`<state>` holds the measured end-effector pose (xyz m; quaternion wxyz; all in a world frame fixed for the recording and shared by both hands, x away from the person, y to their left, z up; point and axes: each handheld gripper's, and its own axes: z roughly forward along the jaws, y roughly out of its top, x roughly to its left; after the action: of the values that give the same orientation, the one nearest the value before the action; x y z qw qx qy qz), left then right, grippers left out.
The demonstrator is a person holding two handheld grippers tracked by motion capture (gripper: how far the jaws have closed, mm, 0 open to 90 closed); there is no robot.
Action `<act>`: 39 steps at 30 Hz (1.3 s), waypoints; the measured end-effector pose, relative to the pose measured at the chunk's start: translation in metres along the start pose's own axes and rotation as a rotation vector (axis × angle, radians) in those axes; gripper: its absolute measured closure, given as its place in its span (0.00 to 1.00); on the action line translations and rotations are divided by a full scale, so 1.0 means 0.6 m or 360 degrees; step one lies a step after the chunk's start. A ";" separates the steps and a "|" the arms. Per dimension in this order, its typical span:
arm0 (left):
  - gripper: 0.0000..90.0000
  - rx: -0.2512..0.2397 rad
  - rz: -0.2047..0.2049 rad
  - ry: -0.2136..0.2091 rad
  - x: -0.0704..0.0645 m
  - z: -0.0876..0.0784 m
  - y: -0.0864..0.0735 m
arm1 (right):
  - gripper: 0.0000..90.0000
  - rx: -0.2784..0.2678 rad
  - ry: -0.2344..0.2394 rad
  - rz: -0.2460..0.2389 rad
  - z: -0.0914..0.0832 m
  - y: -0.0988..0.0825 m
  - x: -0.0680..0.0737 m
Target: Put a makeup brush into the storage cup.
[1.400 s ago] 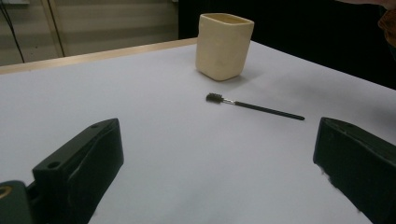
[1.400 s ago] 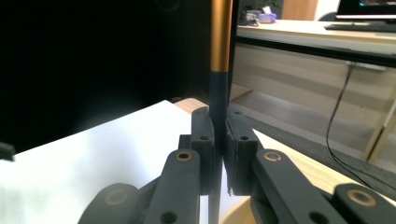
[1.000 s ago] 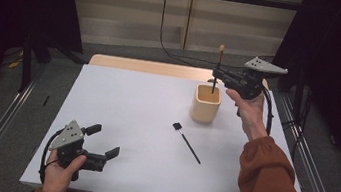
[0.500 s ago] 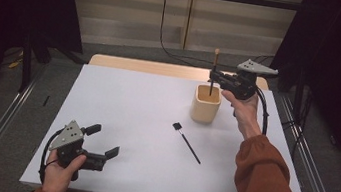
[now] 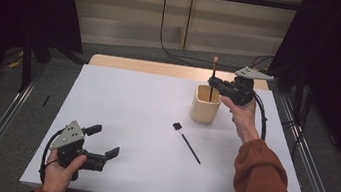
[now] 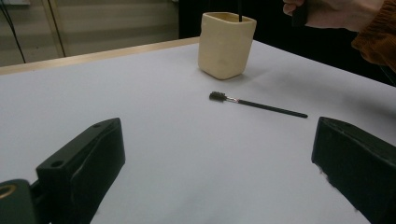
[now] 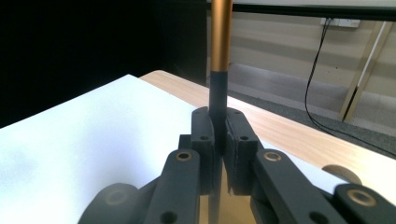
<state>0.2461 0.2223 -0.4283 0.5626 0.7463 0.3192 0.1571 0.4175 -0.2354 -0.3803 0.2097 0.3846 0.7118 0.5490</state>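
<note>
Lowering the brush straight down into the cream cup looks like the step in hand, and it goes best if the right gripper keeps the handle upright and centred over the mouth so the tip clears the rim, letting go only once the lower end rests inside. That gripper is clenched on the brush, its jaws pinching the dark part of the handle just below the copper-coloured upper section. The brush stands vertical at the far right of the white table, its lower end already within the cup. A second, thin black brush lies flat nearer, just beside the cup. At the near left, the left gripper rests with jaws spread wide, holding nothing.
</note>
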 end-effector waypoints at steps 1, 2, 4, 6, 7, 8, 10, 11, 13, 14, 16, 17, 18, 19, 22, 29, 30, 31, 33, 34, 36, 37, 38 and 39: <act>0.03 0.0000 0.0000 -0.0004 0.000 0.000 0.000 | 0.93 0.0005 -0.0005 0.0004 0.000 -0.003 -0.001; 0.03 -0.0001 0.0001 -0.0007 0.000 0.000 0.000 | 0.93 0.0007 -0.0005 0.0005 0.000 -0.005 -0.003; 0.03 0.0000 0.0004 -0.0006 -0.001 0.000 0.000 | 0.93 0.0007 -0.0005 0.0011 -0.001 -0.009 -0.004; 0.03 0.0000 0.0005 -0.0005 -0.001 0.000 0.000 | 0.93 0.0019 -0.0007 0.0010 -0.001 -0.013 -0.005; 0.03 0.0000 0.0005 -0.0006 0.000 0.000 0.000 | 0.93 0.0020 -0.0007 0.0011 -0.001 -0.016 -0.006; 0.03 0.0006 0.0006 -0.0005 0.000 0.000 0.000 | 0.93 0.0024 -0.0008 0.0011 -0.001 -0.019 -0.007; 0.03 0.0004 0.0006 -0.0003 0.000 0.000 0.000 | 0.93 0.0031 -0.0012 0.0020 -0.001 -0.025 -0.008; 0.03 0.0005 0.0006 -0.0006 0.000 0.000 0.000 | 0.93 0.0034 -0.0014 0.0030 -0.001 -0.028 -0.009; 0.03 0.0010 0.0005 -0.0011 0.000 0.000 0.000 | 0.93 0.0039 -0.0022 0.0037 -0.001 -0.034 -0.009; 0.03 0.0010 0.0006 -0.0012 0.000 0.001 0.000 | 0.93 0.0043 -0.0020 0.0041 0.000 -0.038 -0.009; 0.03 0.0012 0.0010 -0.0013 0.000 0.001 0.000 | 0.93 0.0058 -0.0020 0.0040 0.001 -0.043 -0.010; 0.03 0.0012 0.0009 -0.0014 0.000 0.001 0.000 | 0.93 0.0057 -0.0021 0.0041 0.002 -0.045 -0.010; 0.03 0.0011 0.0010 -0.0014 0.000 0.001 0.000 | 0.93 0.0057 -0.0020 0.0049 0.002 -0.047 -0.011; 0.03 0.0010 0.0010 -0.0014 0.000 0.001 0.000 | 0.93 0.0057 -0.0020 0.0049 0.002 -0.049 -0.011; 0.03 0.0011 0.0010 -0.0013 0.000 0.000 0.000 | 0.93 0.0063 -0.0010 0.0040 0.003 -0.050 -0.010; 0.03 0.0007 0.0006 -0.0008 0.004 0.001 0.002 | 0.91 0.0075 0.0003 0.0038 0.006 -0.054 -0.010; 0.03 0.0005 0.0008 -0.0005 0.005 0.000 0.001 | 0.89 0.0071 0.0005 0.0043 0.006 -0.054 -0.009; 0.03 0.0004 0.0006 -0.0004 0.006 0.000 0.001 | 0.86 0.0070 0.0003 0.0047 0.005 -0.053 -0.009; 0.03 0.0005 0.0006 -0.0004 0.007 0.000 0.001 | 0.77 0.0072 -0.0005 0.0045 0.004 -0.054 -0.009; 0.03 0.0005 0.0007 -0.0004 0.007 0.000 0.001 | 0.71 0.0066 -0.0008 0.0050 0.003 -0.054 -0.009; 0.03 0.0004 0.0007 -0.0004 0.007 0.000 0.001 | 0.65 0.0061 -0.0013 0.0057 0.002 -0.055 -0.009; 0.03 0.0003 0.0006 -0.0004 0.007 0.000 0.001 | 0.59 0.0056 -0.0009 0.0057 0.001 -0.054 -0.008; 0.03 0.0007 0.0008 -0.0006 0.007 0.000 0.001 | 0.54 0.0051 -0.0003 0.0058 0.000 -0.054 -0.008; 0.03 0.0005 0.0009 -0.0007 0.007 0.000 0.002 | 0.50 0.0050 -0.0002 0.0049 -0.001 -0.053 -0.007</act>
<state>0.2494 0.2252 -0.4279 0.5617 0.7483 0.3161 0.1565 0.4095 -0.2421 -0.4106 0.1957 0.3993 0.7141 0.5407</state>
